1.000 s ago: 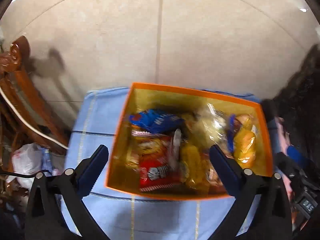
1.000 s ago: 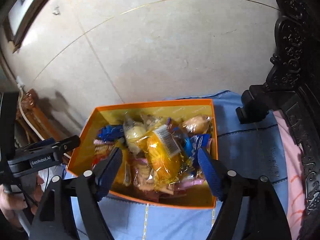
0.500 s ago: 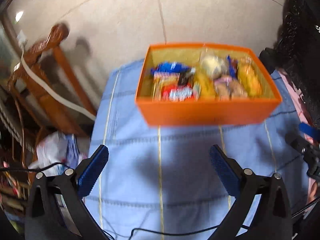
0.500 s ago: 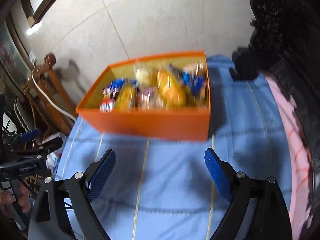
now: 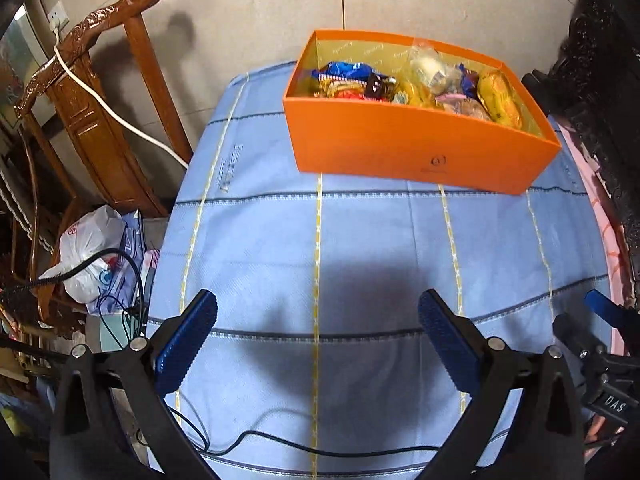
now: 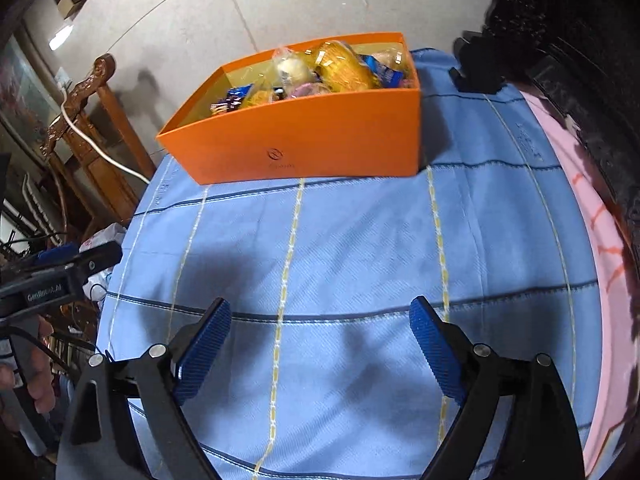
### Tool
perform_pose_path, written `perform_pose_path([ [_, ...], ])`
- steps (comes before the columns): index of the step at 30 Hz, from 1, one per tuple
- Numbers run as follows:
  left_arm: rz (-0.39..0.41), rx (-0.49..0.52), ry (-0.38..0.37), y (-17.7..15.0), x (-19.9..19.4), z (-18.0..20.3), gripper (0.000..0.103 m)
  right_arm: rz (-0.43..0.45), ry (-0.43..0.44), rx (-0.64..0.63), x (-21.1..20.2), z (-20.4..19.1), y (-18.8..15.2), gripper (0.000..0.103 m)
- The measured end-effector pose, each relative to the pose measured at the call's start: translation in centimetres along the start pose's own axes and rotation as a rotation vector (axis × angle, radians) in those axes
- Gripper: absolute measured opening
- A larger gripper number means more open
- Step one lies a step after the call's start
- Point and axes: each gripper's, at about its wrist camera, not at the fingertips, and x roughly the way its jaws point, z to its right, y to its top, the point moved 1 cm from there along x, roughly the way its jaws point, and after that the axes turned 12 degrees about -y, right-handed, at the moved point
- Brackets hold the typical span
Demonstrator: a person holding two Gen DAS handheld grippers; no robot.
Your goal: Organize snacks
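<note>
A pale tiled floor lies behind a table covered with a blue cloth (image 5: pixel 360 248) crossed by yellow and dark stripes. The orange box (image 5: pixel 420 148) stands at the far end of that cloth, filled with wrapped snacks (image 5: pixel 416 80); no snack lies loose on the cloth in either view.

The left gripper (image 5: pixel 318 336) and the right gripper (image 6: pixel 320 332) both hang over the bare near part of the cloth, well apart from the box, jaws spread wide with nothing between them. The right gripper's jaws have just been opening; only cloth shows between the pads.

Judged from this layout, the sorting appears complete or nearly so, and the step in hand is a pull-back from the box. To do it well, the operator should keep both tools released, clear of the box wall, and above the black cable (image 5: pixel 320 446) trailing across the near edge of the cloth, which could snag a finger.

Limits of view: the box's near wall hides the lower layer of packets. The near table edge is cut off by the gripper bodies. Dark carved furniture (image 6: pixel 580 60) at the right is too shadowed to identify.
</note>
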Motion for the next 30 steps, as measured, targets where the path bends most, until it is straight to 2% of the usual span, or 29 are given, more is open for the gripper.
perform_pose_path([
  [6, -0.01, 0.007, -0.005, -0.9, 0.2, 0.1, 0.099, 0.025, -0.021, 0.014, -0.9, 0.3, -0.5, 0.091],
  [11, 0.006, 0.04, -0.006, -0.4, -0.8, 0.8, 0.099, 0.072, -0.03, 0.006, -2.5, 0.1, 0.6, 0.091],
  [18, 0.06, 0.059, -0.029, 1.2, -3.2, 1.5, 0.099, 0.131, -0.032, -0.012, -4.1, -0.4, 2.4, 0.091],
  [24, 0.07, 0.05, -0.042, 2.3, -4.1, 1.6, 0.099, 0.154, -0.033, -0.019, -4.7, -1.0, 3.6, 0.091],
  [27, 0.129, 0.05, -0.031, 2.5, -4.9, 1.6, 0.099, 0.159, -0.037, -0.021, -4.8, -1.1, 3.9, 0.091],
  [30, 0.125, 0.05, -0.043, 2.8, -5.0, 1.7, 0.099, 0.161, -0.038, -0.019, -4.8, -1.0, 4.1, 0.091],
])
